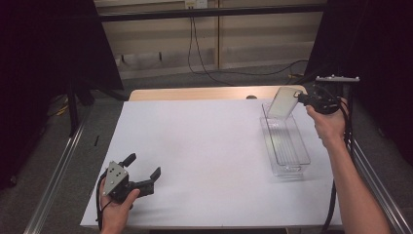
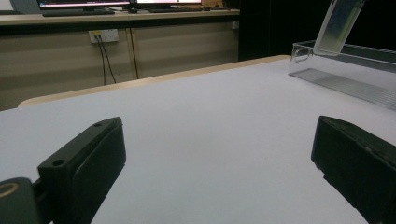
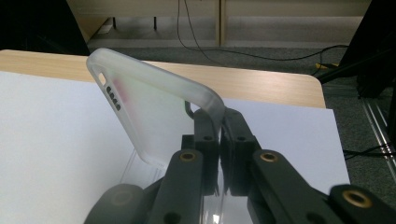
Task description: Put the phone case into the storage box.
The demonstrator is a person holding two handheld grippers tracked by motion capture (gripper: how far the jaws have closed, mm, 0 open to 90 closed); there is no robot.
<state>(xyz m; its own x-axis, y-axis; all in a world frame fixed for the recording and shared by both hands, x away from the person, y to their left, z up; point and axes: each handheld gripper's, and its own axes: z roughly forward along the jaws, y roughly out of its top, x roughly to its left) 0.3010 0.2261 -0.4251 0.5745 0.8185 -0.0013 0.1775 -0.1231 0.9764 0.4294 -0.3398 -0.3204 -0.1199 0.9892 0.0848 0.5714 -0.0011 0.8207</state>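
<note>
Beneath the phone case (image 1: 284, 102) (tilted), a clear tray (image 1: 287, 146)

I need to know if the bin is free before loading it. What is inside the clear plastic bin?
The clear plastic bin looks bare along its ribbed floor. The right gripper holds a frosted phone case tilted over its far end; the corner under the case is covered.

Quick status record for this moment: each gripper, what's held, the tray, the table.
right gripper: shut on the edge of a phone case, held above the tray's far end
phone case: translucent, frosted, tilted, lifted off the table
tray: clear plastic, long, at the table's right side; looks empty
left gripper: open, nothing between the jaws, low at the table's near left corner
table: white sheet over a wooden top
</note>
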